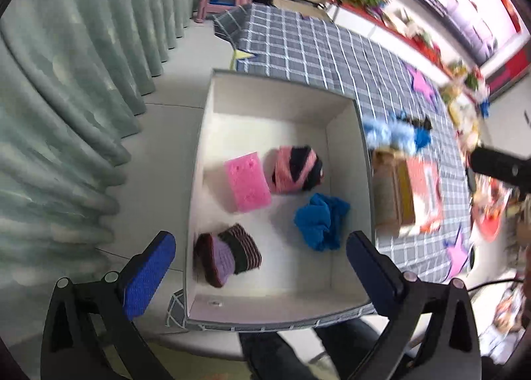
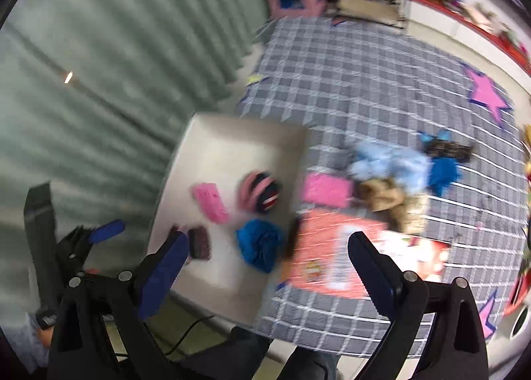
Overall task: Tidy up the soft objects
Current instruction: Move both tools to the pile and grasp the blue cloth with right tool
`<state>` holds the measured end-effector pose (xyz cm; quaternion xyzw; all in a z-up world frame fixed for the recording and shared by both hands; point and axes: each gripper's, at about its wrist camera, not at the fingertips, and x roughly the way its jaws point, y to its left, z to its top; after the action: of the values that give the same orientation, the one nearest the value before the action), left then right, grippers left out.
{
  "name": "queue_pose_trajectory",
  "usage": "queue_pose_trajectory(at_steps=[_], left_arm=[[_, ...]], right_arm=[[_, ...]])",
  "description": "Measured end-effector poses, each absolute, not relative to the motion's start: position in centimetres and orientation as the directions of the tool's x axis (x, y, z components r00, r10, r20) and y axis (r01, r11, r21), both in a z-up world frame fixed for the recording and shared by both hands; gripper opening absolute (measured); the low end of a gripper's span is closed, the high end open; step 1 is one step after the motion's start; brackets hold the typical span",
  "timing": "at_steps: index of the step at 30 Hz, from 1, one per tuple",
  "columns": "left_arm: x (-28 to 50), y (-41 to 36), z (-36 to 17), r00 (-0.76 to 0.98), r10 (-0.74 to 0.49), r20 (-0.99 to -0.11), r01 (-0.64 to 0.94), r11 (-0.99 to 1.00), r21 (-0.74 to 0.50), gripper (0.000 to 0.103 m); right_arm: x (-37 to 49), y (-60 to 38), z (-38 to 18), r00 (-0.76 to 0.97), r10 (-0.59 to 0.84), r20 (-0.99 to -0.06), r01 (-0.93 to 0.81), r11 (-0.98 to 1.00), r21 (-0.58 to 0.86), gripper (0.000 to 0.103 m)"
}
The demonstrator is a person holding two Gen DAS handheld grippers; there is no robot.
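Both my claws hang spread and empty, left claw (image 1: 259,267) and right claw (image 2: 265,264), over the white box (image 1: 363,161) on the desk (image 1: 298,44). Inside I count four soft things: one pink sponge (image 1: 246,181), one pink-black ball (image 1: 295,169), one blue cloth (image 1: 320,222), one purple-maroon pad (image 1: 227,255). The pile (image 2: 401,167) beside the box blurs beyond counting

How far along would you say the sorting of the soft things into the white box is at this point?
Roughly halfway. Already in the white box: a pink sponge, a pink-and-black yarn ball, a blue cloth and a purple-and-maroon knitted piece. Nothing is in hand: the left gripper and right gripper are both open and empty. Still on the checked tablecloth: another pink sponge, a light-blue fluffy item, a tan cloth and a blue cloth.
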<state>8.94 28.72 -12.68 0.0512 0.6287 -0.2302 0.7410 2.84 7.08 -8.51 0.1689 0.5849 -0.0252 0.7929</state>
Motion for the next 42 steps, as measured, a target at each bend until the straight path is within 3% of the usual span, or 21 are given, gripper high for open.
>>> queue_pose_trajectory(at_steps=[6, 13, 18, 25, 34, 35, 36, 37, 38, 42], left_arm=[[11.4, 28.4, -12.1, 0.058, -0.306, -0.950, 0.334, 0.903, -0.271, 0.103], [10.5, 20.3, -11.0, -0.020, -0.319, -0.947, 0.451, 0.843, -0.294, 0.103], [10.1, 12.6, -10.8, -0.078, -0.304, -0.950, 0.529, 0.795, -0.298, 0.103], [12.6, 2.1, -13.3, -0.227, -0.292, -0.929, 0.436, 0.823, -0.365, 0.103], [14.0, -3.7, -21.8, -0.327, -0.136, -0.935, 0.280, 0.931, -0.233, 0.103], [14.0, -4.0, -22.6, -0.326, -0.115, -0.938, 0.276, 0.938, -0.211, 0.103], [13.9, -4.4, -23.4, -0.329, -0.091, -0.940, 0.275, 0.943, -0.188, 0.103], [13.7, -4.8, -24.7, -0.345, -0.063, -0.936, 0.277, 0.946, -0.166, 0.103], [13.5, -5.2, -25.5, -0.361, -0.045, -0.932, 0.277, 0.949, -0.153, 0.103], [13.3, -6.1, -28.4, -0.414, -0.005, -0.910, 0.244, 0.963, -0.117, 0.103]], right_arm=[[-0.3, -1.2, -9.4, 0.294, 0.094, -0.951, 0.457, 0.860, 0.226, 0.098], [-6.3, -9.2, -14.8, 0.165, 0.096, -0.982, 0.692, 0.698, 0.185, 0.098], [-7.7, -12.7, -17.6, 0.160, 0.133, -0.978, 0.730, 0.652, 0.208, 0.098], [-3.3, -18.3, -21.6, 0.209, 0.185, -0.960, 0.752, 0.597, 0.279, 0.098], [3.9, -22.5, -29.0, 0.251, 0.290, -0.924, 0.761, 0.530, 0.373, 0.097], [4.2, -22.6, -29.8, 0.247, 0.305, -0.920, 0.766, 0.520, 0.378, 0.094], [4.3, -22.8, -30.4, 0.248, 0.321, -0.914, 0.767, 0.511, 0.388, 0.074], [4.3, -22.9, -31.3, 0.248, 0.356, -0.901, 0.766, 0.497, 0.407, 0.037], [4.2, -23.0, -32.0, 0.244, 0.393, -0.887, 0.765, 0.484, 0.425, 0.027], [1.9, -23.9, -32.1, 0.249, 0.425, -0.870, 0.743, 0.492, 0.453, 0.027]])
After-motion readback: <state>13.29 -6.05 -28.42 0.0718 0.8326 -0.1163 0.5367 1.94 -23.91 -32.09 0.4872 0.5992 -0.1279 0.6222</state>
